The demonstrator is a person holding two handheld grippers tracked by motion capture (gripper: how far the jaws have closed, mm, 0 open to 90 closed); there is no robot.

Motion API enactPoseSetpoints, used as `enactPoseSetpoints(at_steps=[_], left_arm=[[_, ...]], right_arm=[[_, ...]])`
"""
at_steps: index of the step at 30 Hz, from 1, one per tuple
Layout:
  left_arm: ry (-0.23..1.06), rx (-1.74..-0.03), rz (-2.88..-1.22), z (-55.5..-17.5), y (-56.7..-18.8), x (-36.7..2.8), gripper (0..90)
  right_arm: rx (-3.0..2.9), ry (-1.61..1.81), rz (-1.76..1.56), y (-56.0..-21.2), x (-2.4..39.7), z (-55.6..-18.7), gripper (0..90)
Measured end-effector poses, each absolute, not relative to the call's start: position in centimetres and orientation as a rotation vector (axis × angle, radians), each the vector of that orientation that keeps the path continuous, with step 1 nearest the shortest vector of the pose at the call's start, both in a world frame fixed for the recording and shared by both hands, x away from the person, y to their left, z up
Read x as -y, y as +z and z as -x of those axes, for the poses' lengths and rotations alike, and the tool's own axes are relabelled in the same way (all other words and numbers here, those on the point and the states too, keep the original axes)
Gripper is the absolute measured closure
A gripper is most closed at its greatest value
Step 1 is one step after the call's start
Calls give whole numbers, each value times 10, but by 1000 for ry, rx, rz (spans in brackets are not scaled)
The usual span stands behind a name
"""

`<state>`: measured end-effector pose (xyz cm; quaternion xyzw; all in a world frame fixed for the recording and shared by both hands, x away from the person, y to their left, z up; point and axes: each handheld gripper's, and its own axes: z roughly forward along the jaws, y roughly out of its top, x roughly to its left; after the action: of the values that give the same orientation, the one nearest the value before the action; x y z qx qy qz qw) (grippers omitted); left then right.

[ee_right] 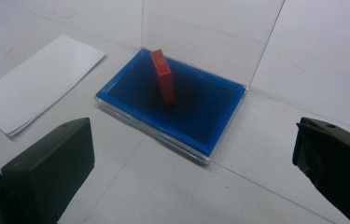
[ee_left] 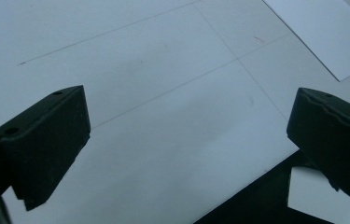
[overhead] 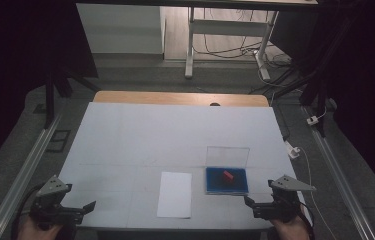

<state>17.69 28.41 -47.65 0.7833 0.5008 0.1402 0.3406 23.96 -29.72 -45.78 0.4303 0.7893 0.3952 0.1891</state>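
Observation:
A shallow clear case with a blue lining [overhead: 215, 186] [ee_right: 200, 112] lies right of centre near the front of the table, its clear lid [overhead: 228, 156] [ee_right: 205, 37] standing upright at the back. A small red block [overhead: 227, 175] [ee_right: 163, 77] stands tilted inside it. A white sheet of paper [overhead: 175, 194] [ee_right: 37, 84] [ee_left: 322, 32] lies just left of the case. My right gripper [overhead: 251, 207] [ee_right: 191, 154] is open and empty, a short way in front of the case. My left gripper [overhead: 87, 210] [ee_left: 186, 135] is open and empty at the front left corner over bare table.
A white cover [overhead: 165, 135] spreads over the table, with a strip of wood [overhead: 175, 97] bare at the far edge. The table's front edge [ee_left: 256, 196] runs just below my left gripper's jaws. Metal rails [overhead: 22, 170] flank both sides, and cables [overhead: 300, 152] trail off the right.

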Motion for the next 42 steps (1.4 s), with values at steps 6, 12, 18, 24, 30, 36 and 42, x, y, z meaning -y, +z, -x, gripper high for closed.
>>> enactPoseSetpoints(at_steps=[6,12,18,24,30,36,42], left_arm=[[353,-1279,-2048,-178,-476,-281,0],[351,-1271,-2060,-179,-477,-279,0],[342,-1272,-2063,-180,-477,-279,0],[333,-1273,-2051,-179,-477,-280,0],[330,-1275,-2054,-179,-477,-280,0],[327,-1281,-2052,-180,-477,-280,0],[324,-1281,-2049,-180,-477,-280,1]], right_arm=[[-2237,1110,-1221,-458,297,-240,0],[-2245,1102,-1231,-458,296,-240,0],[-2245,1108,-1232,-458,296,-239,0],[-2243,1115,-1230,-457,296,-239,0],[-2251,1121,-1220,-457,296,-239,0],[-2269,1131,-1205,-456,294,-239,0],[-2288,1127,-1170,-454,291,-241,0]])
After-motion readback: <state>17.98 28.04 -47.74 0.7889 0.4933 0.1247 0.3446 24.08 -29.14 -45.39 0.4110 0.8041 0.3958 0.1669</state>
